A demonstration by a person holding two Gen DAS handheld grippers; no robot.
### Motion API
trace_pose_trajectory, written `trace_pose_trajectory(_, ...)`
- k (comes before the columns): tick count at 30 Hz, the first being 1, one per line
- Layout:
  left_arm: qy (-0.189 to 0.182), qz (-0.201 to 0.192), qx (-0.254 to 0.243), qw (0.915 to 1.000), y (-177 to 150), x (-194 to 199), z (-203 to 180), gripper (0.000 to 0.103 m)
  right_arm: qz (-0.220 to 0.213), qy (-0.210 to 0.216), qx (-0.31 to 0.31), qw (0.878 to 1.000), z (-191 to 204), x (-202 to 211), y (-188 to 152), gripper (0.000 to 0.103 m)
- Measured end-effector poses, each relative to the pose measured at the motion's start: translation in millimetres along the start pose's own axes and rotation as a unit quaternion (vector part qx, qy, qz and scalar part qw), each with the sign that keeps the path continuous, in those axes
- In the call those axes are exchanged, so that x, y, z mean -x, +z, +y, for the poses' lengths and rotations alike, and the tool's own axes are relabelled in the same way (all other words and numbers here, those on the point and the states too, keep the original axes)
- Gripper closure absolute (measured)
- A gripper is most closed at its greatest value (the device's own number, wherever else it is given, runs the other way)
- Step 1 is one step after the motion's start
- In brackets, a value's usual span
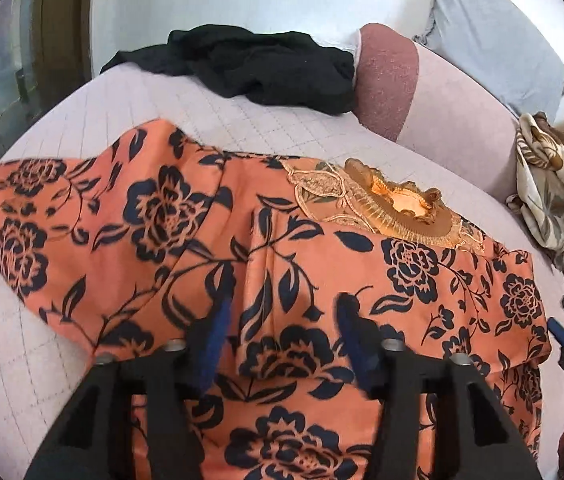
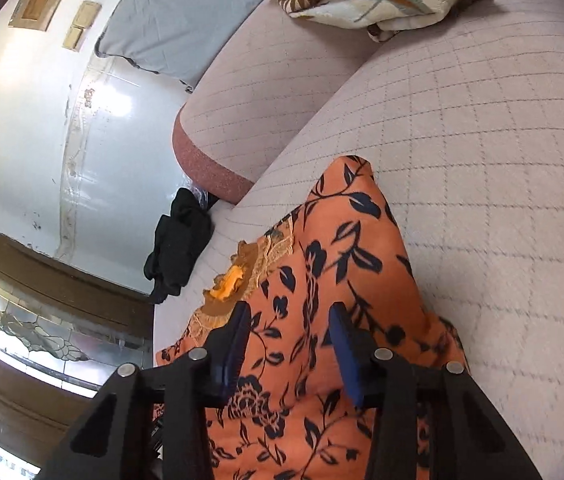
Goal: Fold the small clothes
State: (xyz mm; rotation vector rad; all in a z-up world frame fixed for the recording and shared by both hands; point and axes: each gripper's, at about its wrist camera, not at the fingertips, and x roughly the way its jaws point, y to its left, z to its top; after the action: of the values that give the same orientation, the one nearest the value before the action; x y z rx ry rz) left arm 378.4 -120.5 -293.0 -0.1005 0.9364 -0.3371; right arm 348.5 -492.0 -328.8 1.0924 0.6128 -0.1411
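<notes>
orange floral-print cotton top is spread flat on the quilted lilac sofa seat, left gripper and right gripper both hover open, empty, so next up they gotta pinch an edge to start folding

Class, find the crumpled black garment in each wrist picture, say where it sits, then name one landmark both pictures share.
Left wrist view: the black garment lies at top centre, on the far edge of the quilted surface, left of the reddish-ended bolster.
Right wrist view: the black garment sits left of centre, at the surface's edge, just below the bolster.
Shared landmark: the gold embroidered neckline of the orange floral garment.
</notes>
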Motion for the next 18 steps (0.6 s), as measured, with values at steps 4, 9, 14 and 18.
trace_pose_trajectory(4,0.009,0.013,0.011,0.9998,1.9,-17.4,1.8,0.024,0.067,-0.025,-0.043,0.996,-27.9,-32.8,-4.5,0.058)
trace_pose_trajectory(9,-0.016,0.017,-0.003,0.9997,4.7,-27.0,-2.5,0.061,0.084,-0.030,-0.045,0.995,-31.6,-36.3,-7.5,0.068)
trace_pose_trajectory(14,-0.022,0.020,-0.018,0.9994,14.4,-35.4,-5.2,0.085,0.080,-0.054,-0.015,0.995,-23.8,-41.0,-12.6,0.068)
trace_pose_trajectory(18,-0.050,0.008,0.003,0.9987,18.9,-22.7,-0.7,0.095,0.078,-0.057,-0.006,0.995,-21.7,-43.6,-13.5,0.068)
